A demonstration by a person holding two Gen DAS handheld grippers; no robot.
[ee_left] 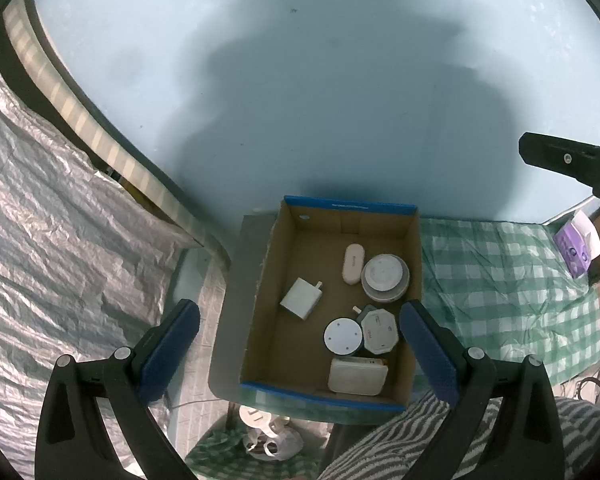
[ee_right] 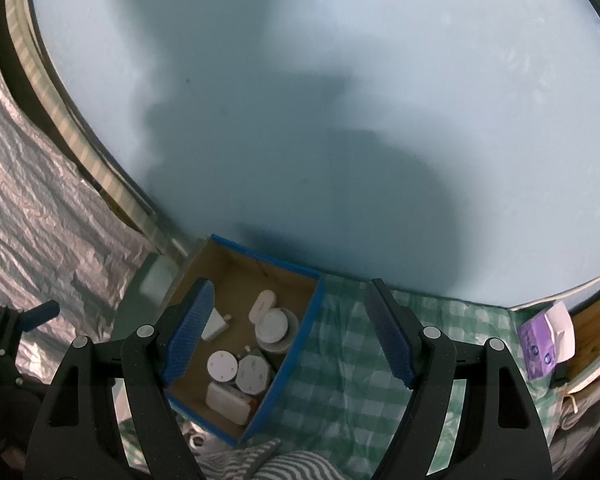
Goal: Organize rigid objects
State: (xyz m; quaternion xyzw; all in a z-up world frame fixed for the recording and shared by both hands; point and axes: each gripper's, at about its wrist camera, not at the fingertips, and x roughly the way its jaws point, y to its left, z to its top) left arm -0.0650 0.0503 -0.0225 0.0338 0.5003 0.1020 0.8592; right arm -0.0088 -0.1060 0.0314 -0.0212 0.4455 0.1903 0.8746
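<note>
A cardboard box with blue rims (ee_left: 350, 207) stands against the pale blue wall, also in the right wrist view (ee_right: 300, 344). Inside lie a white plug adapter (ee_left: 301, 298), a white oval device (ee_left: 352, 264), a round white dish (ee_left: 385, 277), a white disc (ee_left: 342, 336), an octagonal white device (ee_left: 379, 330) and a white rectangular case (ee_left: 357, 375). My left gripper (ee_left: 300, 354) is open and empty, high over the box. My right gripper (ee_right: 288, 330) is open and empty, over the box's right side. The right gripper's finger shows in the left wrist view (ee_left: 568, 162).
A green checked cloth (ee_left: 500, 280) covers the surface right of the box. A purple packet (ee_left: 576, 248) lies at far right. Crinkled silver sheeting (ee_left: 40, 260) hangs at left. A striped cloth (ee_left: 420, 440) and a white bag (ee_left: 268, 436) lie below the box.
</note>
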